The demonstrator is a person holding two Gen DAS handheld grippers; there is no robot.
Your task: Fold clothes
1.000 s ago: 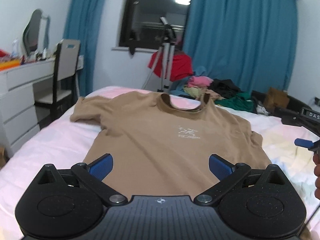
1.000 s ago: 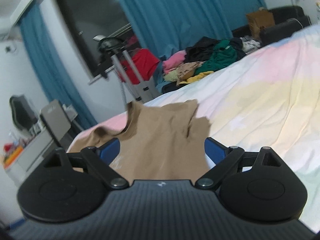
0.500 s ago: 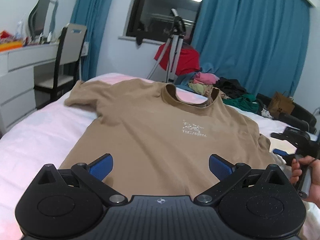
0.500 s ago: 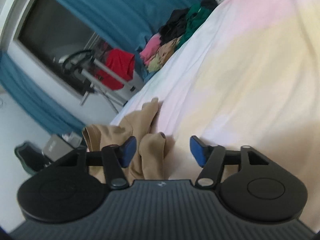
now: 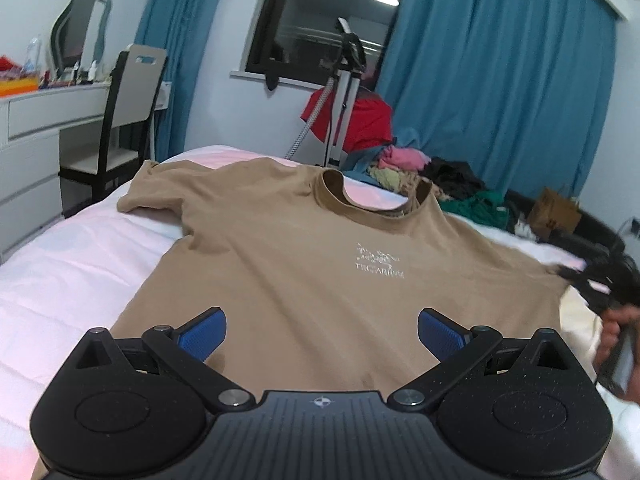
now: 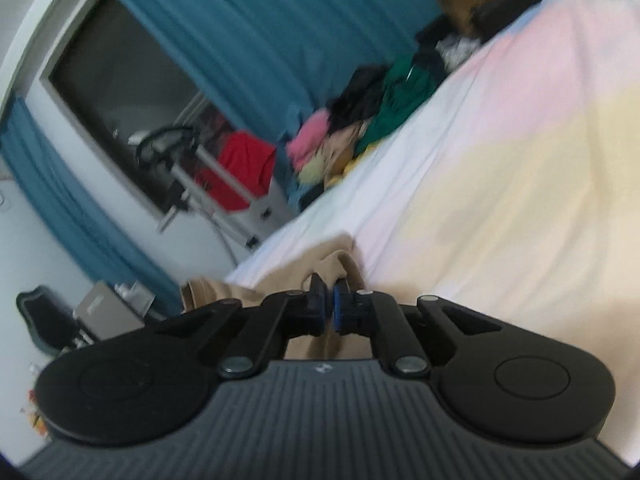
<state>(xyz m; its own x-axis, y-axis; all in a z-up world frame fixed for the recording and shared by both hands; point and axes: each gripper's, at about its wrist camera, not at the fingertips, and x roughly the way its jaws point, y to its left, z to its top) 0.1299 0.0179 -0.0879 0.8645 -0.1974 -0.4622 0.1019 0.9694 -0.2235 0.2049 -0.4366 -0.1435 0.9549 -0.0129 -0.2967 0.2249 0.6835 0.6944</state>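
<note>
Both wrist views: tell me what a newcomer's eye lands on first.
The tan T-shirt spread face-up across the bed fills the left wrist view, its pale chest print toward the middle. The left gripper hangs open over the shirt's near hem, while the right gripper has pinched shut on a bunched sleeve of the shirt at the bed's pastel side. Behind, a heap of coloured clothes lies against blue curtains.

Blue curtains point(image 5: 500, 92) flanking a dark window point(image 5: 320, 28), white dresser point(image 5: 36, 120) and chair point(image 5: 124, 120) at left.
</note>
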